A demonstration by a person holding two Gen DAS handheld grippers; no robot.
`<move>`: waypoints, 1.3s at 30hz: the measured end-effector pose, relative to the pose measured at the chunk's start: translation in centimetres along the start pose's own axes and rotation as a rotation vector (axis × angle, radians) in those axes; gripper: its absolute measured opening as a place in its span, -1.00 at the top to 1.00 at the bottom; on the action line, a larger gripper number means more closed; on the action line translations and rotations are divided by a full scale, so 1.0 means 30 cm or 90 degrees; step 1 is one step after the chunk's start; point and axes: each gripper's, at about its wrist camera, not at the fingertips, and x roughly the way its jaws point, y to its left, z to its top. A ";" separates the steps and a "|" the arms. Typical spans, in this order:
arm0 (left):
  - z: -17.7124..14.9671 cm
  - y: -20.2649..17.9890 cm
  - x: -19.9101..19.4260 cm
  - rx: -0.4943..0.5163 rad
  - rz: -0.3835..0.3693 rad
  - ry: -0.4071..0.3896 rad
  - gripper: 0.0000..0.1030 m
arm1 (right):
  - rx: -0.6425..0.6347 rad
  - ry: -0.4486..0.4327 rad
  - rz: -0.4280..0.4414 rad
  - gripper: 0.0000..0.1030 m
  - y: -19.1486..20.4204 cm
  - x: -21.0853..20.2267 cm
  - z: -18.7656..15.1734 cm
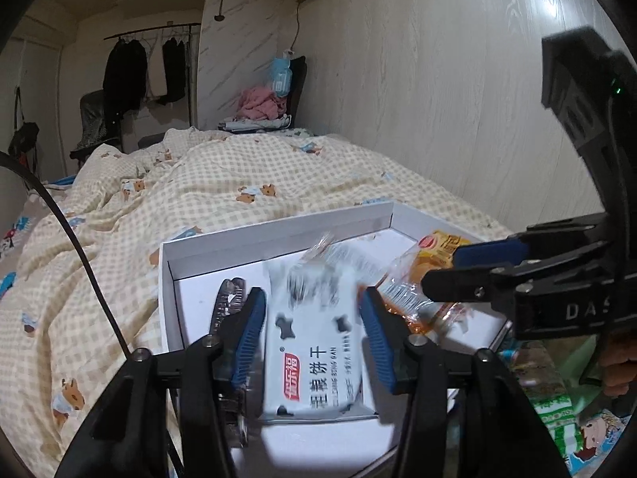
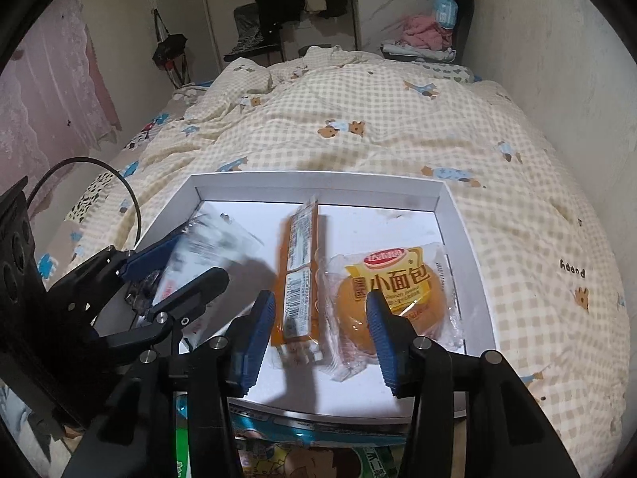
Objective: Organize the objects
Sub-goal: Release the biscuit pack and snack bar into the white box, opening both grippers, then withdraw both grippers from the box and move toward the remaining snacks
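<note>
While the white box (image 2: 462, 239) sits on the checked bedspread (image 2: 398, 119), I see my left gripper (image 1: 314, 334) clamped on a white biscuit packet (image 1: 314, 362), holding it over the box's left side. My right gripper (image 2: 322, 326) has its fingers spread apart above two packets lying inside the box: an orange stick-shaped packet (image 2: 298, 279) and a small bread packet (image 2: 398, 283) just beside it on the right.
</note>
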 end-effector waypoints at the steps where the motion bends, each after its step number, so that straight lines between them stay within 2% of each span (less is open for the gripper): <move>1: 0.000 0.006 -0.011 -0.004 -0.008 -0.010 -0.36 | -0.002 -0.003 0.003 0.04 0.003 -0.004 -0.002; 2: 0.000 0.005 -0.018 -0.006 -0.011 -0.017 -0.45 | -0.003 -0.005 0.005 0.04 0.004 -0.006 0.000; 5: 0.004 0.013 -0.062 -0.013 -0.009 -0.056 -0.48 | -0.002 -0.013 0.018 -0.09 0.006 -0.017 0.002; 9: 0.007 0.023 -0.121 -0.021 -0.018 -0.102 -0.56 | 0.001 -0.039 0.050 -0.10 0.015 -0.060 0.008; 13: 0.012 0.032 -0.190 -0.018 -0.025 -0.135 -0.58 | -0.004 -0.093 0.092 -0.38 0.024 -0.144 0.009; 16: 0.020 0.034 -0.235 -0.012 -0.031 -0.149 -0.61 | 0.000 -0.137 0.128 -0.40 0.020 -0.221 0.012; 17: 0.023 0.035 -0.251 -0.010 -0.036 -0.150 -0.62 | 0.002 -0.147 0.138 -0.61 0.016 -0.244 0.013; 19: 0.027 0.036 -0.278 -0.011 -0.049 -0.154 -0.63 | -0.003 -0.142 0.191 -0.82 0.008 -0.272 0.007; 24: 0.036 0.025 -0.356 -0.013 -0.097 -0.167 -0.69 | -0.028 -0.160 0.207 -0.82 0.007 -0.340 -0.041; 27: 0.039 0.007 -0.403 -0.002 -0.120 -0.175 -0.73 | -0.018 -0.195 0.233 -0.82 -0.007 -0.404 -0.071; 31: 0.036 -0.035 -0.463 0.030 -0.141 -0.198 -0.99 | -0.007 -0.250 0.255 -0.82 -0.031 -0.496 -0.114; 34: 0.028 -0.070 -0.511 0.061 -0.152 -0.218 -0.99 | -0.002 -0.282 0.268 -0.82 -0.040 -0.558 -0.134; 39: 0.018 -0.134 -0.556 0.111 -0.167 -0.208 -0.99 | -0.015 -0.333 0.269 -0.82 -0.034 -0.691 -0.171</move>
